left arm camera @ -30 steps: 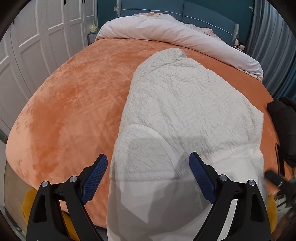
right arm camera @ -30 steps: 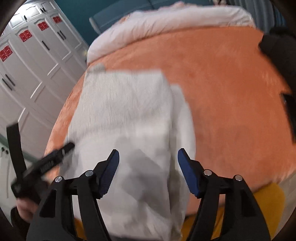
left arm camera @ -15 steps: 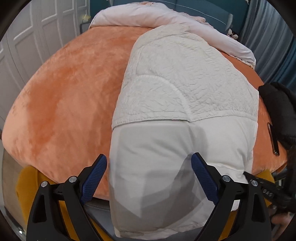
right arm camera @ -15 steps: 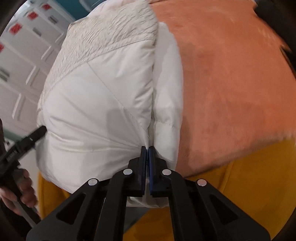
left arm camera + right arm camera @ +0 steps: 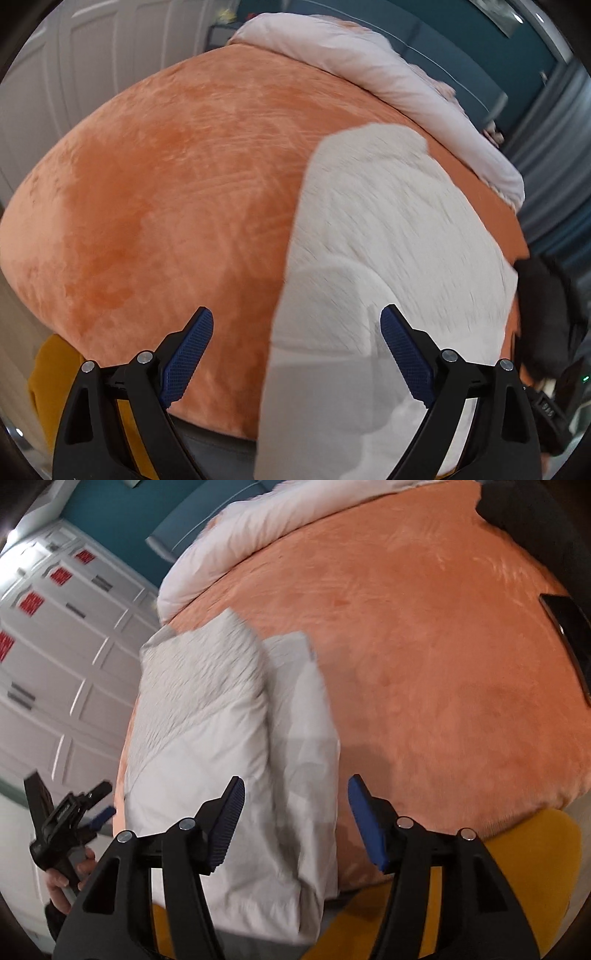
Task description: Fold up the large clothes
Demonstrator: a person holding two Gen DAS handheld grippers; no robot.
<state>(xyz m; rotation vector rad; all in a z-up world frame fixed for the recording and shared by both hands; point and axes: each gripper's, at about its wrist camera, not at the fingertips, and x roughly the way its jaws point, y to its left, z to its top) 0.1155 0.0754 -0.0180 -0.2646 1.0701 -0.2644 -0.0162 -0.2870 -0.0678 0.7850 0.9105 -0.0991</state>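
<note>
- Folding step, left wrist view: left gripper (image 5: 295, 354) has jaws wide apart, holding nothing. It hangs over the near bed edge, w/ the coat's left margin running up between the fingers.
- White coat (image 5: 388, 258) lies lengthwise on the orange blanket (image 5: 166, 184), folded into a long strip. Its smooth hem end hangs off the near edge; the textured part reaches toward the rolled duvet (image 5: 388, 85) at the far side.
- Dark garment (image 5: 546, 314) sits just beside the coat's right side. Keep it out of the grip.
- Right wrist view: right gripper (image 5: 295, 819) also has jaws apart, empty, above the coat (image 5: 221, 738) hem near the bed edge.
- A narrower flap lies alongside the main body on the right. Seam btwn them runs away from the gripper.
- Phone (image 5: 569, 638) lies on the blanket (image 5: 424, 646), well apart from the coat. Left gripper (image 5: 70, 819) shows at the lower left, beside the coat's edge.
- Procedure (judgement): next fold is prob. hem end up toward the far end. Close each gripper on one hem corner, through all layers incl. the side flap.
- Lift both corners level, carry fwd at equal speed, lay down w/ edges aligned.
- Risk: padded fabric is bulky and slippery. A shallow bite may drop the inner layer. Picture is motion-blurred, so exact corner positions cannot be told.
</note>
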